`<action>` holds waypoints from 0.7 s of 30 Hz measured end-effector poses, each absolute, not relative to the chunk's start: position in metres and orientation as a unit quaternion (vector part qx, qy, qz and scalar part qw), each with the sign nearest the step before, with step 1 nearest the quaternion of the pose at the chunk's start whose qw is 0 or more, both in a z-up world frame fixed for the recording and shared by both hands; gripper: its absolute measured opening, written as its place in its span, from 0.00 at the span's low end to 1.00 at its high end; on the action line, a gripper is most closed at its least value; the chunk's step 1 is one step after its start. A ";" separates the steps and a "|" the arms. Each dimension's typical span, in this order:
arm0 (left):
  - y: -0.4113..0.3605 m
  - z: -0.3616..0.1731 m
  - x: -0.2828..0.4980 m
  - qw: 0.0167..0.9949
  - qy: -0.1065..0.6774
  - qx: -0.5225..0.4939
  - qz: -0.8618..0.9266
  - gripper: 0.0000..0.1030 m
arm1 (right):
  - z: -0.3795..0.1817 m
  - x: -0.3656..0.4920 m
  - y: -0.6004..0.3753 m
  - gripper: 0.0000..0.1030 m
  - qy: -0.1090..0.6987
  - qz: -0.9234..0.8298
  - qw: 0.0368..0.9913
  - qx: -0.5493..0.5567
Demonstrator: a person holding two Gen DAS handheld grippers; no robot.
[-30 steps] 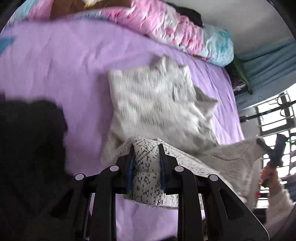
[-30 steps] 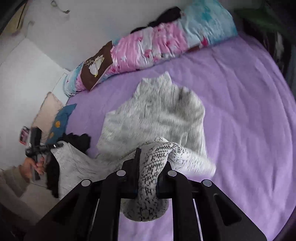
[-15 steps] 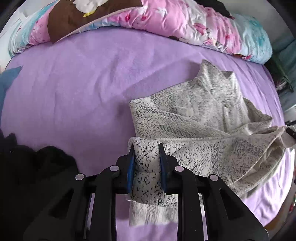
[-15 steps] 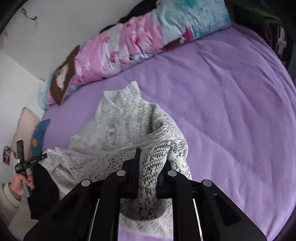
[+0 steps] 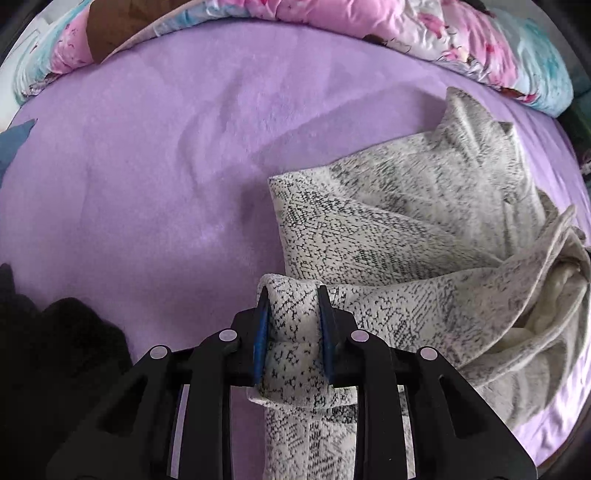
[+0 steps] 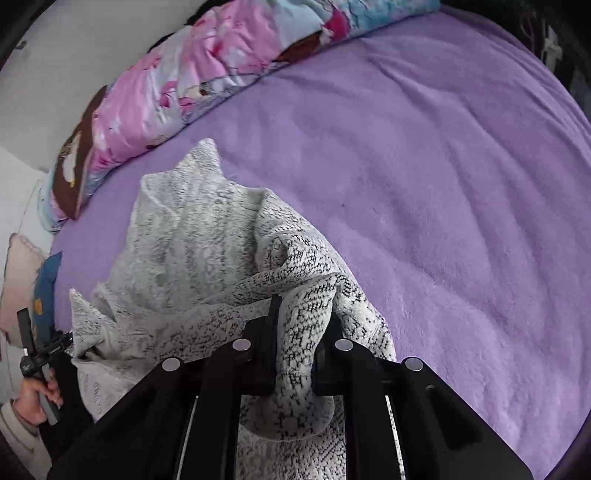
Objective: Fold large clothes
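A grey-and-white knitted sweater (image 5: 424,206) lies on the purple bed sheet (image 5: 147,166), its collar pointing toward the pillows. My left gripper (image 5: 291,295) is shut on a bunched bottom corner of the sweater, held just above the sheet. My right gripper (image 6: 304,299) is shut on the other bottom corner of the sweater (image 6: 199,236). The held hem spans between the two grippers and is folded up over the sweater's body. In the right wrist view the left gripper (image 6: 33,354) shows at the far left in the person's hand.
A pink and blue floral quilt (image 5: 443,33) lies rolled along the far edge of the bed and shows in the right wrist view (image 6: 192,74). A black garment (image 5: 55,350) lies at the near left. A blue cushion (image 6: 44,284) sits by the bed's left end.
Both grippers have carried the sweater's bottom hem forward and down over its body toward the collar. The hem, earlier stretched wide in the air, now sags folded close to the sheet.
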State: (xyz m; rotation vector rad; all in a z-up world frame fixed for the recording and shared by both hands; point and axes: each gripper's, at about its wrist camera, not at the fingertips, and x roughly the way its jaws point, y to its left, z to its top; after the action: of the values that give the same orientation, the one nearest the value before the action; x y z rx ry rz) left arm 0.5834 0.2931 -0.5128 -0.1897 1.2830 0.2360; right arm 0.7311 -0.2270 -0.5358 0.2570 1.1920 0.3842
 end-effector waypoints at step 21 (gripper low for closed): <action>0.273 -0.408 0.518 0.857 0.496 -0.096 0.102 0.94 | -0.417 0.646 -0.225 0.89 0.414 0.224 0.873 0.128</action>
State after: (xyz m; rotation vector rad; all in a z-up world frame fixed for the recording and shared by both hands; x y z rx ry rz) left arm 0.5179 0.2732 -0.4082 -0.2011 1.0420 0.2141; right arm 0.6457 -0.2249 -0.4172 0.2672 0.8659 0.4683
